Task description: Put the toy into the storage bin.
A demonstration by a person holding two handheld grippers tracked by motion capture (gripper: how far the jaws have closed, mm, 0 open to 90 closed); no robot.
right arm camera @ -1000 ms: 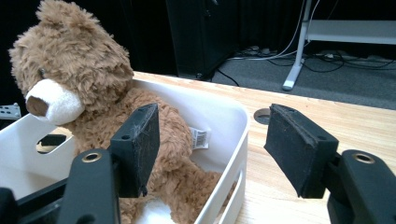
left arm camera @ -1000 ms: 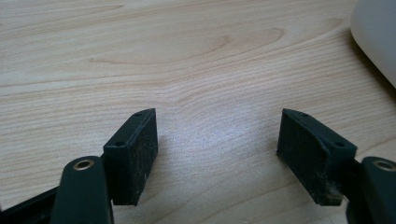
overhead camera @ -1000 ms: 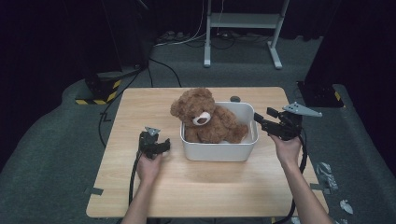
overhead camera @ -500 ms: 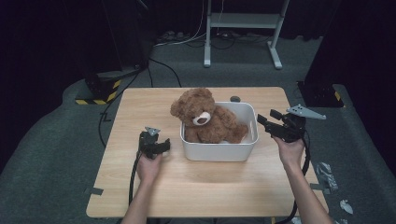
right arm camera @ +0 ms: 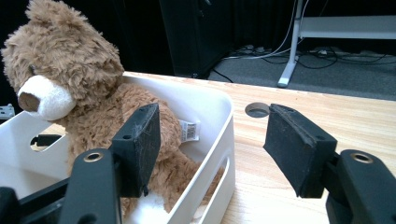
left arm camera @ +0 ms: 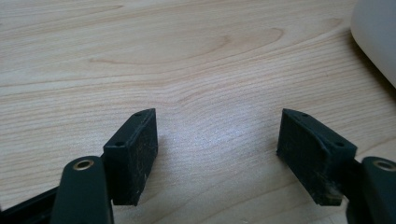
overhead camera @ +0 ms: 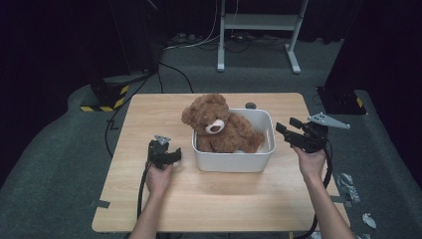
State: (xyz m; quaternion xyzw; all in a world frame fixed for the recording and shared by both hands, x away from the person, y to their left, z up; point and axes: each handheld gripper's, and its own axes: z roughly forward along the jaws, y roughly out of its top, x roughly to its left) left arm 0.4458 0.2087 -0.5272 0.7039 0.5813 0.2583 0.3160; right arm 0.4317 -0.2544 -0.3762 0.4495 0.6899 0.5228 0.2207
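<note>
From the high view, the teddy bear (overhead camera: 219,127) sits in the white bin (overhead camera: 234,160) mid-tabletop (overhead camera: 149,109), bare wood all around; the left gripper (overhead camera: 173,155) rests near the bin's left wall, the right gripper (overhead camera: 283,130) hovers just off its right rim. In the left gripper view, jaws spread over bare wood, bin corner (left arm camera: 376,37) at the right. In the right gripper view, jaws spread, empty, straddling the bin's rim (right arm camera: 224,135) beside the bear (right arm camera: 79,88).
</note>
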